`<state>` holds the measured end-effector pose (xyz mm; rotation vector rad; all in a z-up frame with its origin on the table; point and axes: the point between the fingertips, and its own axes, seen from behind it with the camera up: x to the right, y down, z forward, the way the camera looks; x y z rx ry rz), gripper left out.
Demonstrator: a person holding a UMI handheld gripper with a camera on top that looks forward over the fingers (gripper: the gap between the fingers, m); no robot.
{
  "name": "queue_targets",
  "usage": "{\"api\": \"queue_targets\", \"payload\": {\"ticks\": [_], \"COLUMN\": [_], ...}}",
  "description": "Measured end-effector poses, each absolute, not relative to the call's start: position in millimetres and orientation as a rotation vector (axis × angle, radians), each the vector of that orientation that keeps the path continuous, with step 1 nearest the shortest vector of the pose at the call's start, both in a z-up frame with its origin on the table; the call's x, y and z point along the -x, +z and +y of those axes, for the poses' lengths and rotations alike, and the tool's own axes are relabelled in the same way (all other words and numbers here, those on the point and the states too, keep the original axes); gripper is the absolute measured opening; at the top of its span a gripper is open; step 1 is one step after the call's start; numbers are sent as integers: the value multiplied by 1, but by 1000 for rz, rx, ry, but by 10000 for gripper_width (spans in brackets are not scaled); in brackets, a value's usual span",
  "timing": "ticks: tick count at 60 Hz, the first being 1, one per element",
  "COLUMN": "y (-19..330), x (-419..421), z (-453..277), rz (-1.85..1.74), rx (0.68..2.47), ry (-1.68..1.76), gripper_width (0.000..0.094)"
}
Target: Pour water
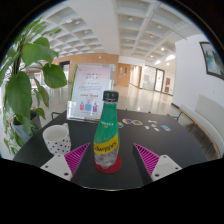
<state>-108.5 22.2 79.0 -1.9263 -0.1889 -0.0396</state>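
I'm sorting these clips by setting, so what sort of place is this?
Probably an office or public lobby: a long open hall with a coffered ceiling, a potted plant and a display sign behind the dark table. A green bottle stands between the open gripper's fingers.

Green bottle (107, 134) w/ black cap, yellow label, red band at base stood upright near front edge of dark table (150, 135). White cup (57, 140) sat upright nr table's left edge.

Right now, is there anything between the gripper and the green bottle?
Nothing: in the gripper view the green bottle stands on the dark table between the open gripper fingers, with only bare tabletop in the gaps beside it.
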Motion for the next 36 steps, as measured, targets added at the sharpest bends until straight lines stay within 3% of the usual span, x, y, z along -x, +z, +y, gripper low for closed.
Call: {"api": "queue_targets", "payload": {"ticks": [21, 36], "y": [129, 136], "x": [108, 110], "z": [-138, -244], "rz": [-114, -134], "rx": [1928, 1927], "ry": [-56, -125], "gripper_width": [853, 853]}}
